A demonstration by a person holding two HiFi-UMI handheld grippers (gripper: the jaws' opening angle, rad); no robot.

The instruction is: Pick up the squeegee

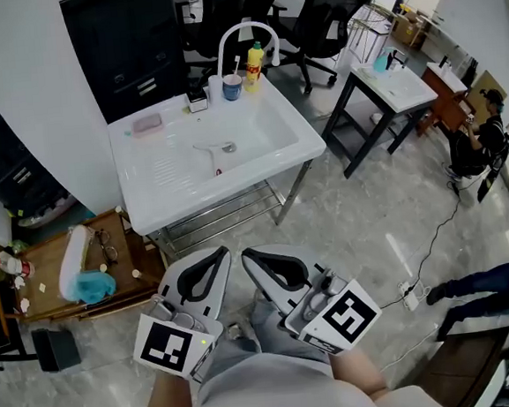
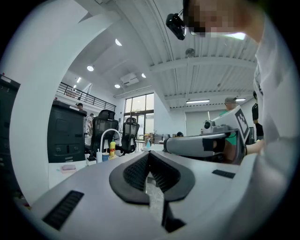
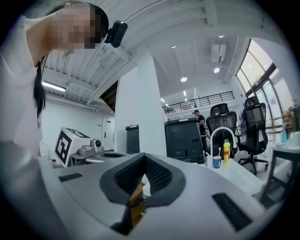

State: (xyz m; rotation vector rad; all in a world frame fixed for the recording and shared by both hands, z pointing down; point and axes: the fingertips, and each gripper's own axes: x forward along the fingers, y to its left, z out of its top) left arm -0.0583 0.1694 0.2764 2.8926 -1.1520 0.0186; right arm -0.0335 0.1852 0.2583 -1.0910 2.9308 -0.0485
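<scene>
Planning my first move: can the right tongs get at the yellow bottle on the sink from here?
Probably not yet. The right tongs are shut and held near the person, with floor before the sink. Nothing blocks the yellow bottle; step closer.

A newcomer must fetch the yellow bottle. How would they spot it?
Find the white sink. At its back rim, under the arched white faucet, the yellow bottle stands right of a blue cup. Nothing else there is yellow.
</scene>
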